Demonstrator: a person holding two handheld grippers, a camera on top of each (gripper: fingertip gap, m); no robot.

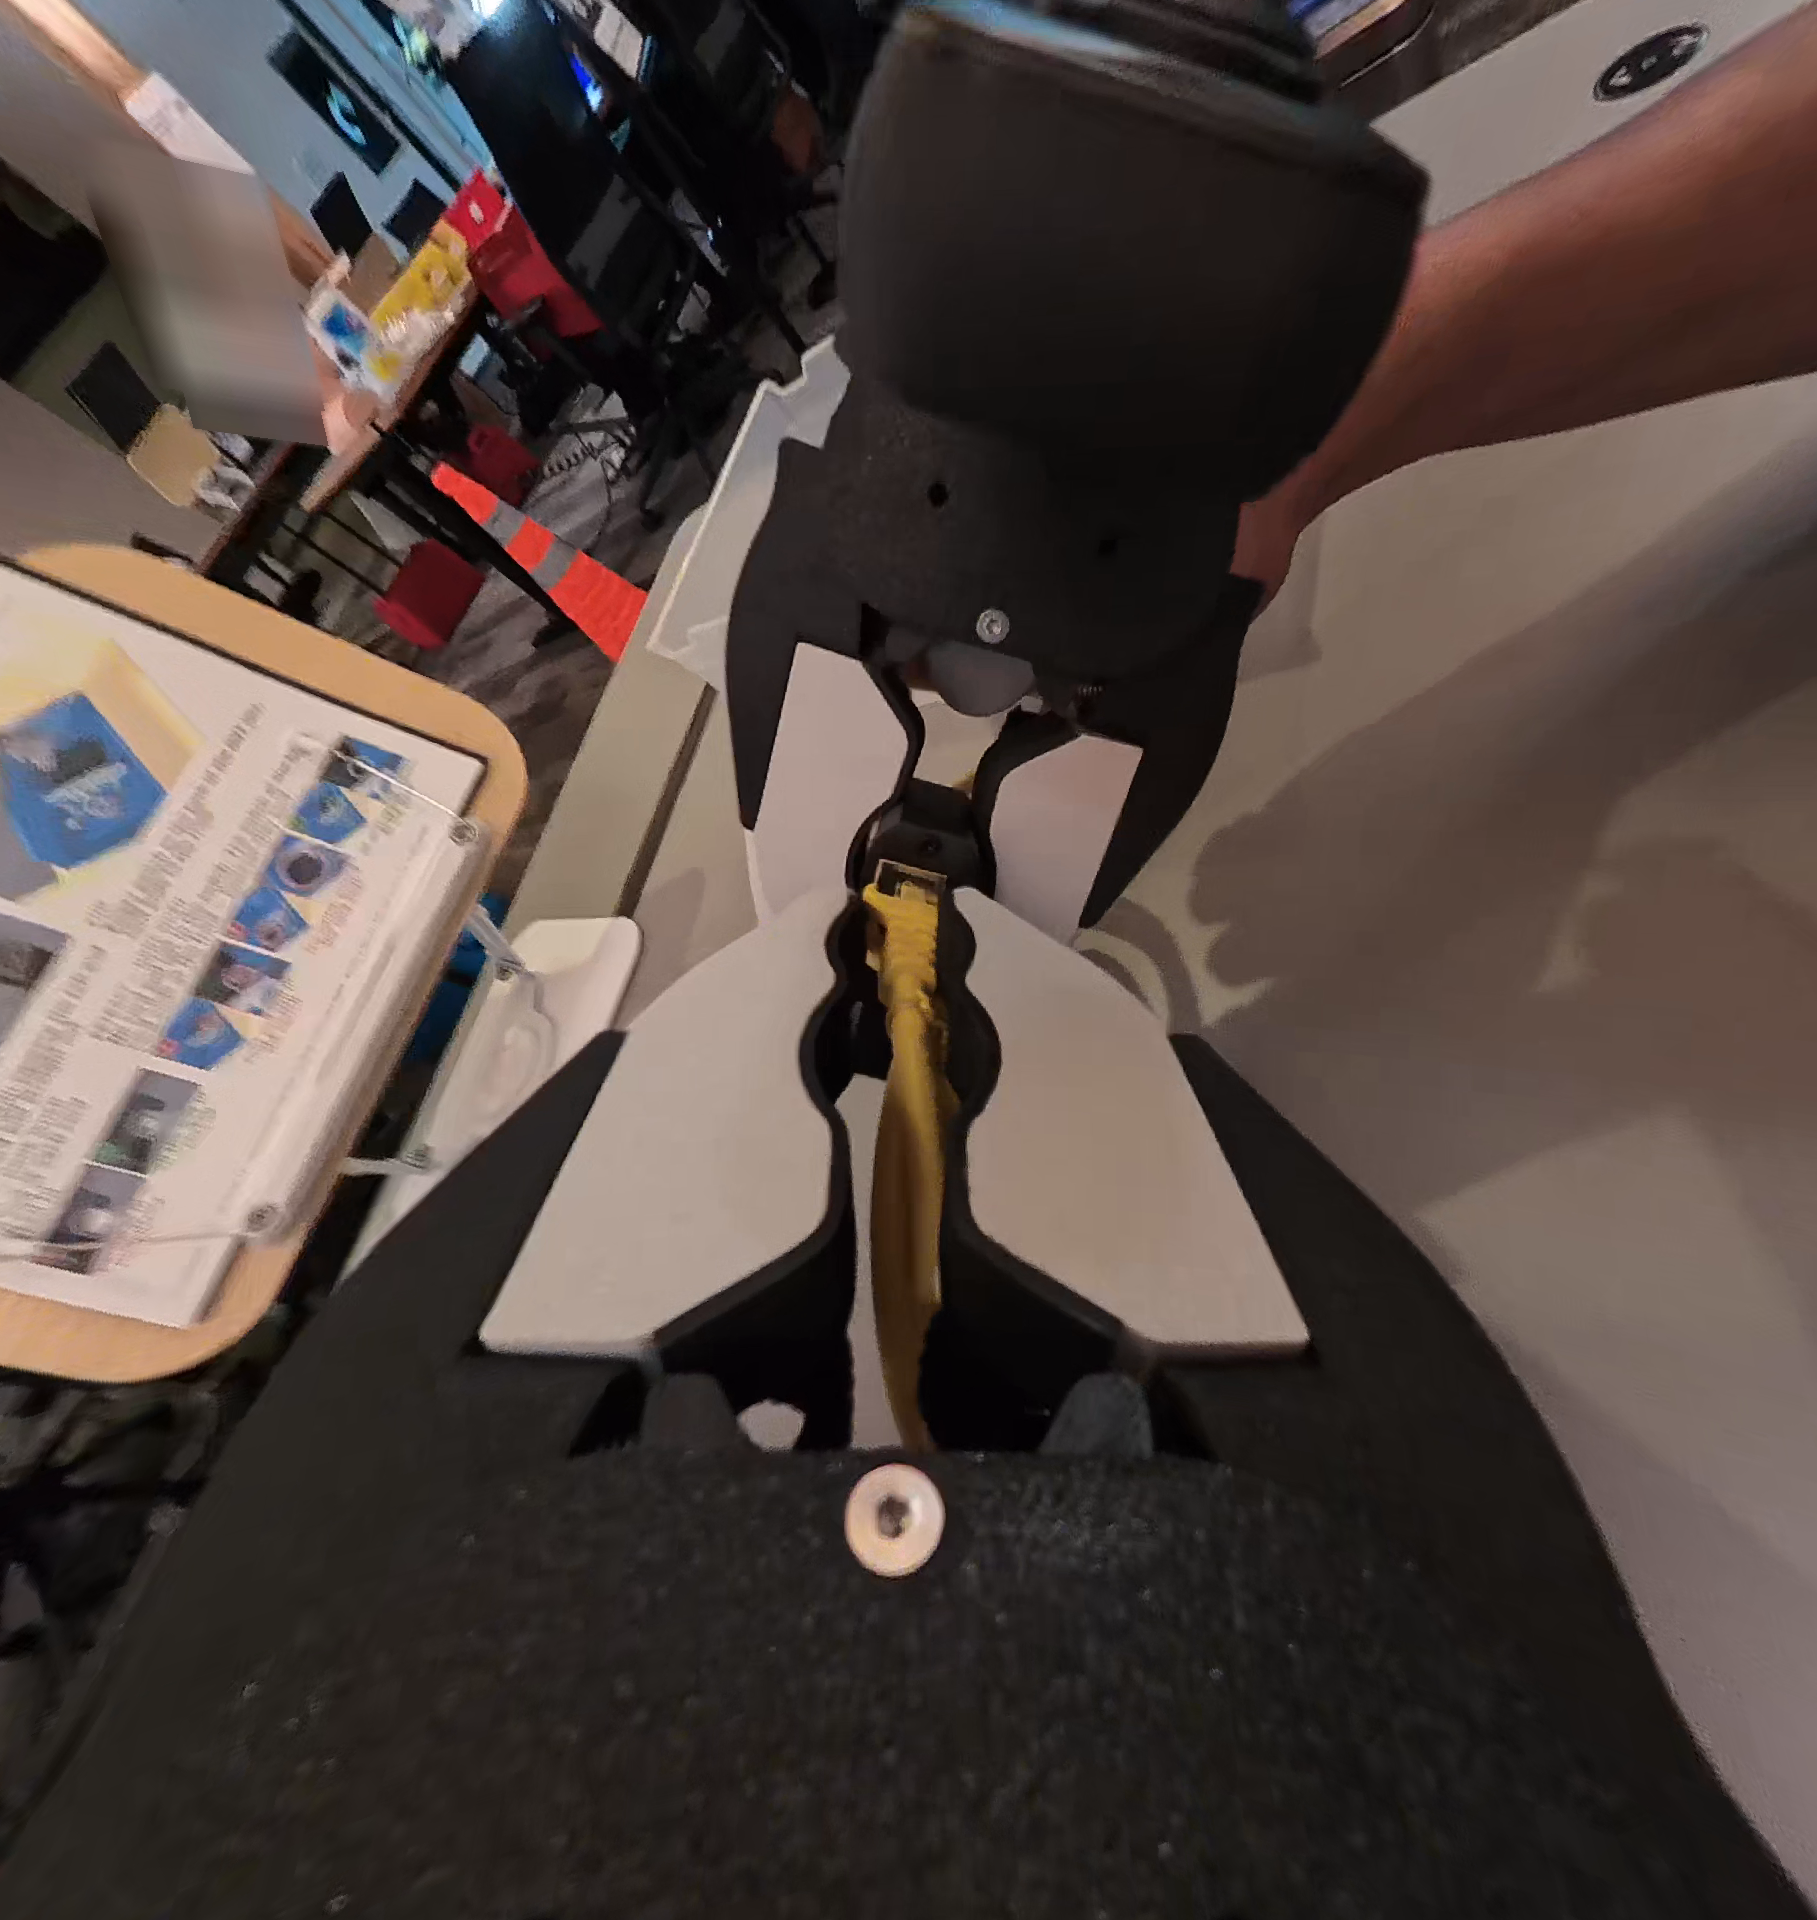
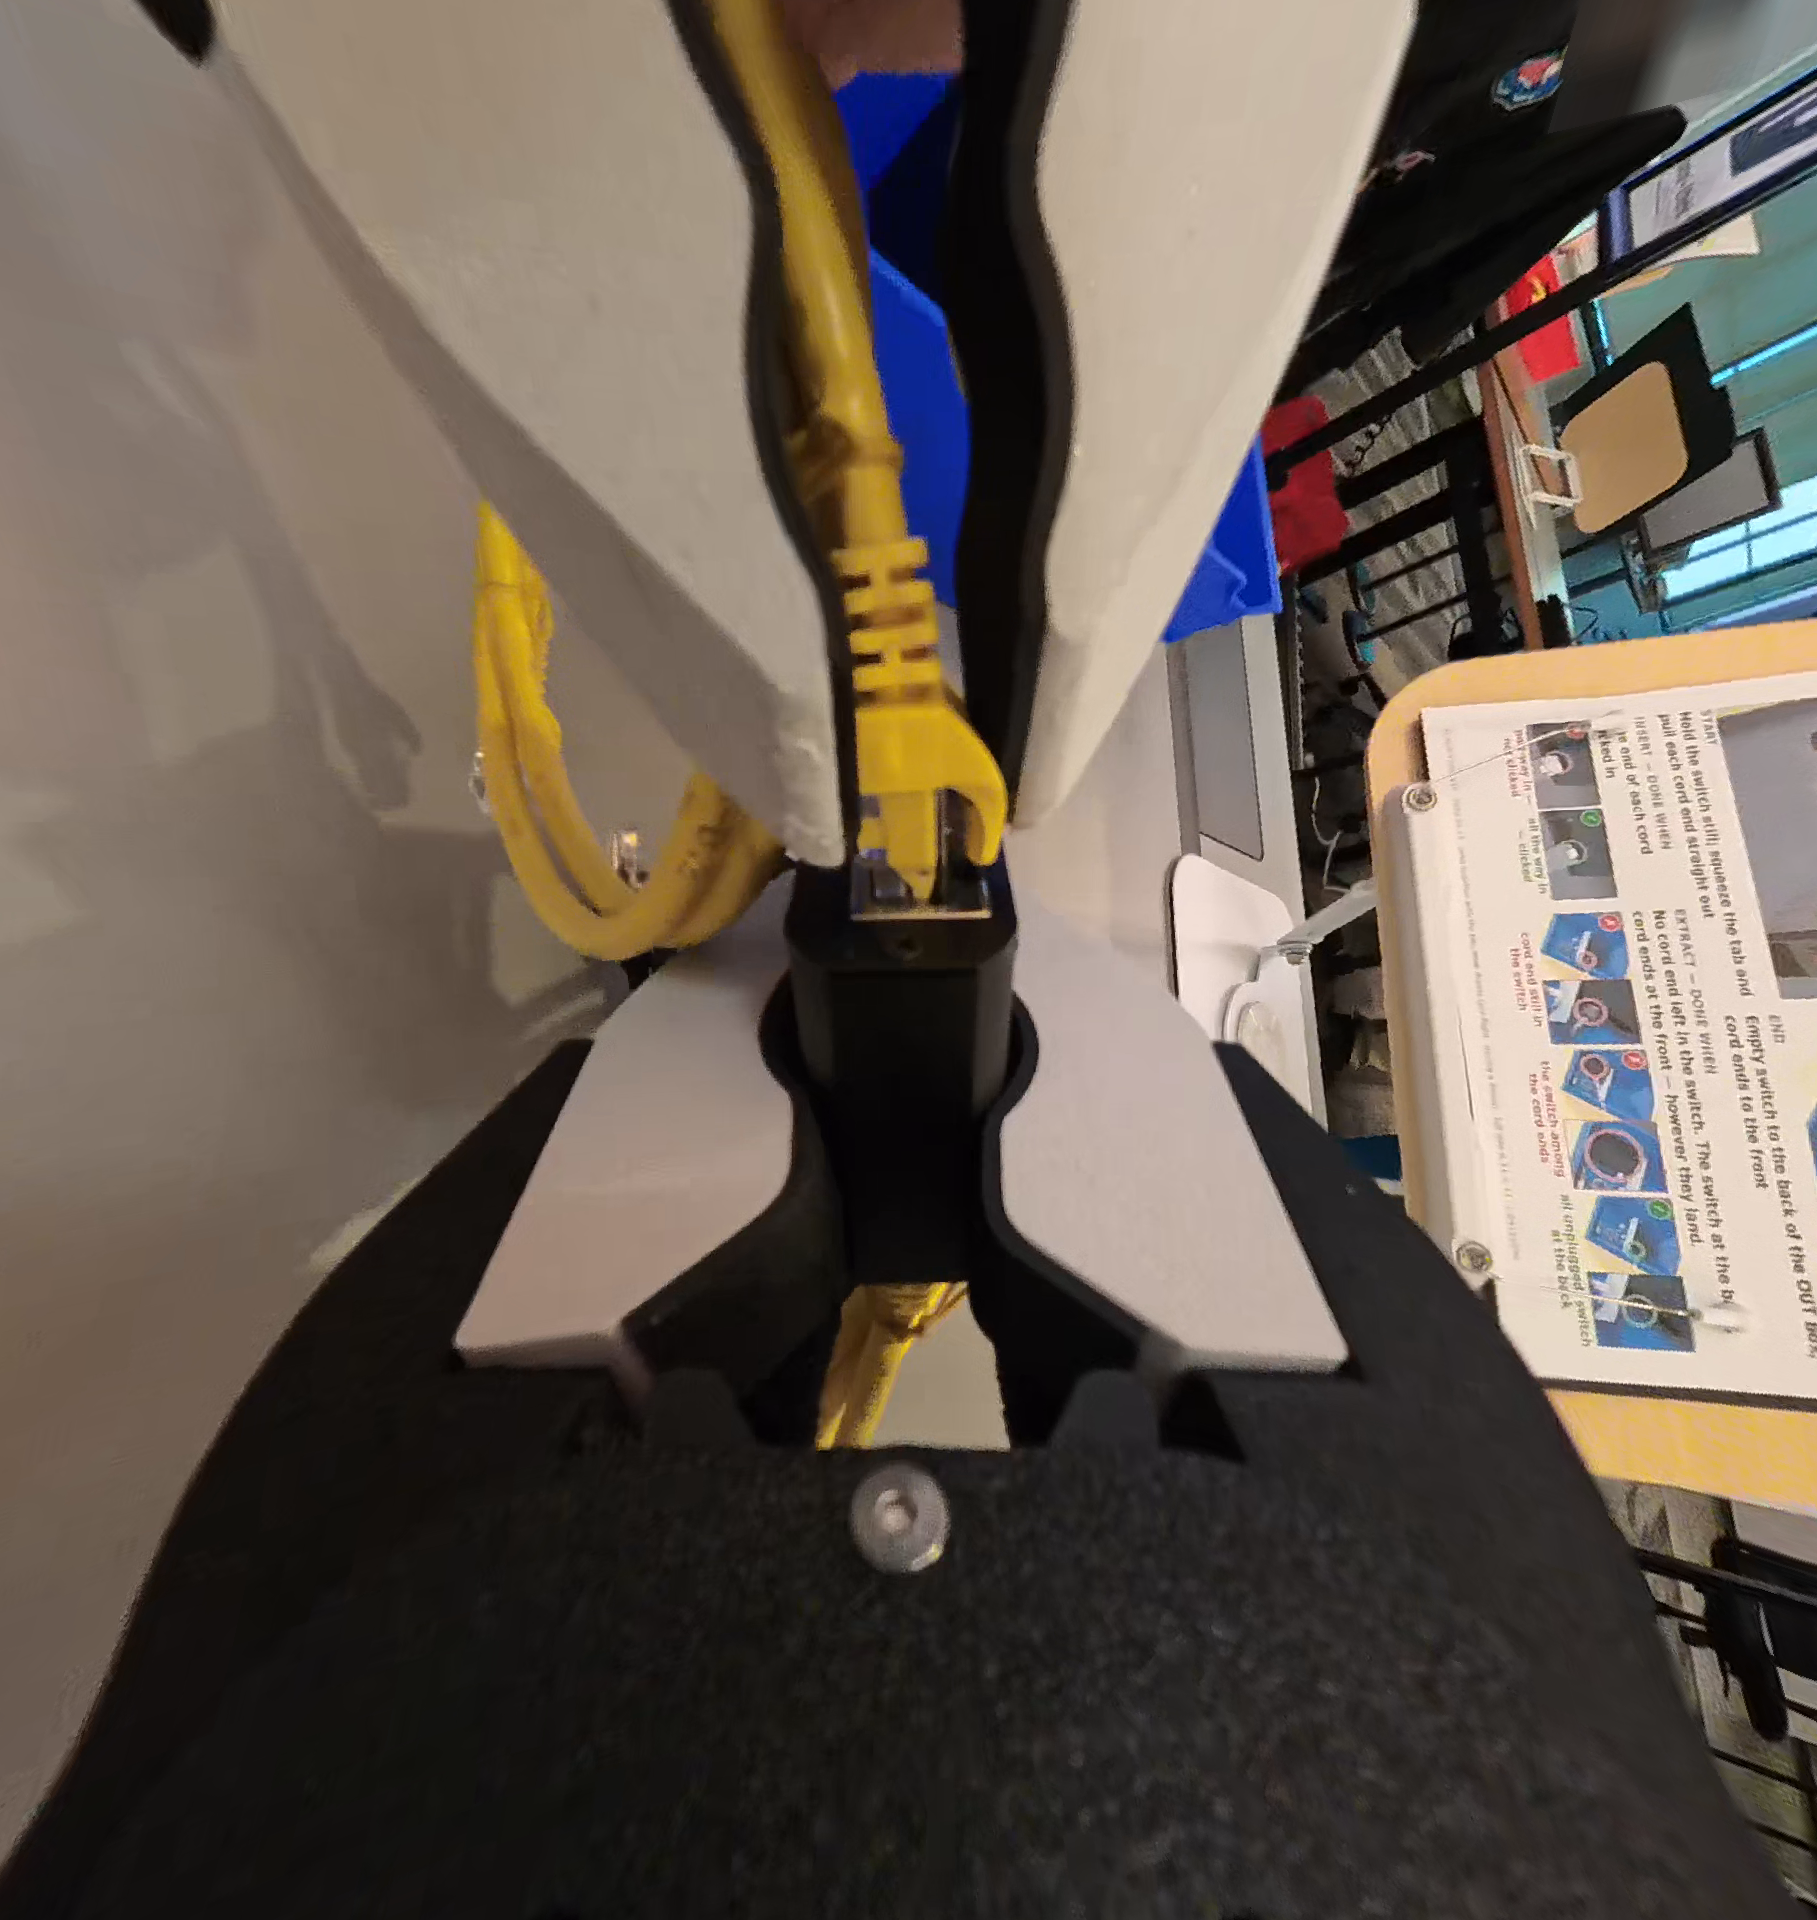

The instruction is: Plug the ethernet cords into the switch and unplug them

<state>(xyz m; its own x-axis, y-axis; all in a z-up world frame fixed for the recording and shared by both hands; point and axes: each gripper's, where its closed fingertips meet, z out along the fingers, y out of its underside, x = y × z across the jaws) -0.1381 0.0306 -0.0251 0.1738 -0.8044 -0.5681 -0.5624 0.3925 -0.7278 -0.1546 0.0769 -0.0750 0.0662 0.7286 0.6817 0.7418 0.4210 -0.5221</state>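
My left gripper point(image 1: 909, 920) is shut on a yellow ethernet cord point(image 1: 909, 1091) just behind its plug point(image 1: 909, 883). My right gripper point(image 2: 899, 977) is shut on the small black switch point(image 2: 899, 1039) and faces the left one. In the right wrist view the left gripper point(image 2: 919, 821) comes from above, and the yellow plug point(image 2: 914, 800) has its tip in the mouth of the switch's metal port point(image 2: 919, 899); how deep is not clear. In the left wrist view the right gripper point(image 1: 930, 847) holds the switch point(image 1: 930, 826) right against the plug. Another yellow cord point(image 2: 878, 1351) shows behind the switch.
More yellow cords point(image 2: 530, 779) lie looped on the white table point(image 1: 1506, 1039). A blue bin point(image 2: 1216, 561) is behind the left gripper. A printed sheet on a wooden board point(image 2: 1662, 1039) stands to the side. A person's forearm point(image 1: 1610, 260) holds the right gripper.
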